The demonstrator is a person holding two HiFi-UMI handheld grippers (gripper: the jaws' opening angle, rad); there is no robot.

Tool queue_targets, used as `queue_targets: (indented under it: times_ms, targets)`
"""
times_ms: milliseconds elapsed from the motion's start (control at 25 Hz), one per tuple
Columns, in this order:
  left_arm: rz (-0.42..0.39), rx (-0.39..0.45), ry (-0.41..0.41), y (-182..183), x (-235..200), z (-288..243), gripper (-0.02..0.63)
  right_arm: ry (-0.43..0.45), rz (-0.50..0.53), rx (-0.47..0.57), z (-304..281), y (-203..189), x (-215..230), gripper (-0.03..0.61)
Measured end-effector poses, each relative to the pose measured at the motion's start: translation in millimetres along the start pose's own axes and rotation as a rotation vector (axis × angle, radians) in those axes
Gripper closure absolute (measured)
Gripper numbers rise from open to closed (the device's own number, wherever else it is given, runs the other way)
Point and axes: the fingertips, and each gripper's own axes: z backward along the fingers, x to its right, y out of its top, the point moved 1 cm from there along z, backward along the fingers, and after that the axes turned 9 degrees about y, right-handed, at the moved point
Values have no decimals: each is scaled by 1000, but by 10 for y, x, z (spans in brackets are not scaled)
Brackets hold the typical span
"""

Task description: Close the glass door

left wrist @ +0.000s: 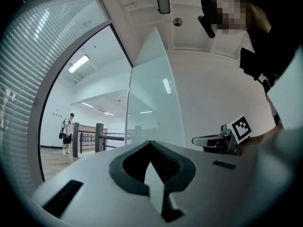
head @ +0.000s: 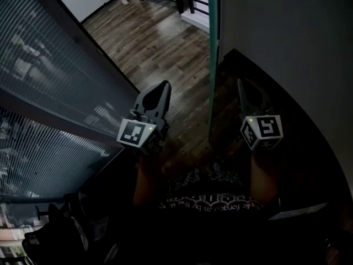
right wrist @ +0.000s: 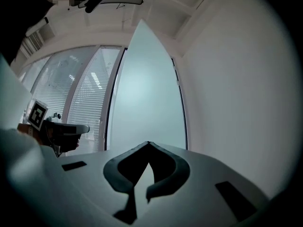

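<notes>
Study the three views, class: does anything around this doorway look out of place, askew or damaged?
Nothing looks damaged or spilled. Only the tall frosted glass door is out of place: it stands open, its green edge between the left gripper and the right gripper, over the dark wooden floor.

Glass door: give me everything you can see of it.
The glass door is a frameless pane, pale and hazy in both gripper views, with a green edge in the head view. It stands upright and open, edge-on to the person, between the left claw and the right claw. Neither touches it. No handle shows.
</notes>
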Motion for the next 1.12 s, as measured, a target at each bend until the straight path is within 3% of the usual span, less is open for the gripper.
queue_targets:
  times_ms: [400,600,720,1120]
  targets:
    - [27,-7,57,-75,-184,-191,612,170,-32,-51,-402,-162,23,574]
    - [-31,-45,101,-185,-259,-254,612,293,-31,-135,-560,-328,-28,510]
    - [-42,-55,129,-191,-341,-220,612,364,-2,-198,-635,-417,-142,509]
    - [-63,-65,223,-165,-536,-70,612,542,0,-259,-948,-525,-179,500]
